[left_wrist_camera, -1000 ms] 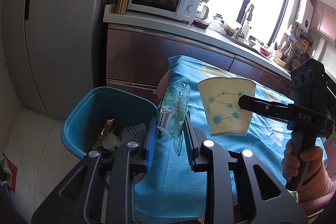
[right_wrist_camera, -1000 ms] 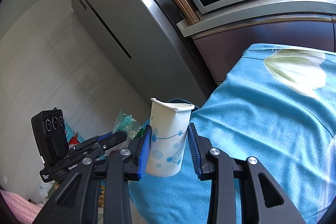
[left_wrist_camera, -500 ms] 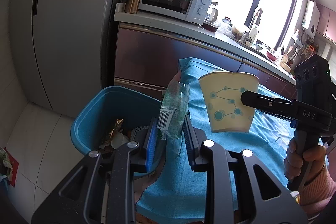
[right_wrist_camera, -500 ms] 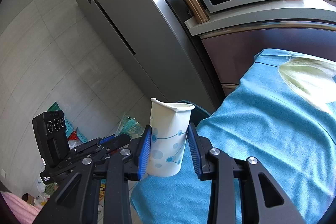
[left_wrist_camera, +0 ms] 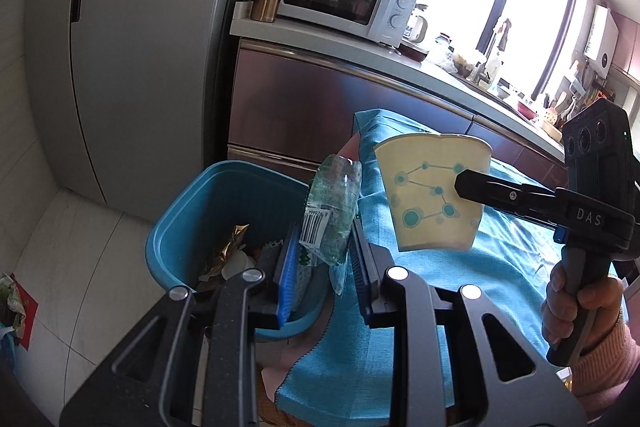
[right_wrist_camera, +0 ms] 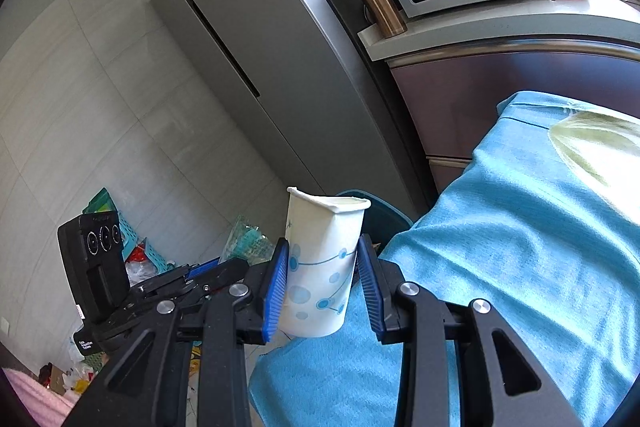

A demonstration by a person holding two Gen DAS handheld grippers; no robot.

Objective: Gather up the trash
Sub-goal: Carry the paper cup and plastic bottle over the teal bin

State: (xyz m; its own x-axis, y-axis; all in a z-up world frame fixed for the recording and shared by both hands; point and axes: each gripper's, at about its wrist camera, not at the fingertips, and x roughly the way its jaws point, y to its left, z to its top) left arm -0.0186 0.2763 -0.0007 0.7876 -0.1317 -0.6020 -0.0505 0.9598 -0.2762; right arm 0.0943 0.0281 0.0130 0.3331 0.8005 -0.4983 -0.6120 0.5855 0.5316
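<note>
left gripper [left_wrist_camera: 324, 247]: clamping crushed plastic bottle [left_wrist_camera: 332, 211], barcode label facing camera, hanging over blue bin [left_wrist_camera: 180, 223]
right gripper [right_wrist_camera: 322, 283]: squeezing paper cup [right_wrist_camera: 320, 267] upright, beside blue tablecloth [right_wrist_camera: 500, 247]; "DAS" printed on its body
bin: holding wrappers

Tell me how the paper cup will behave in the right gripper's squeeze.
The paper cup probably crushes easily: its rim is already pinched flat between the right gripper pads. It looks empty, so likely light and apt to tip if set down.
</note>
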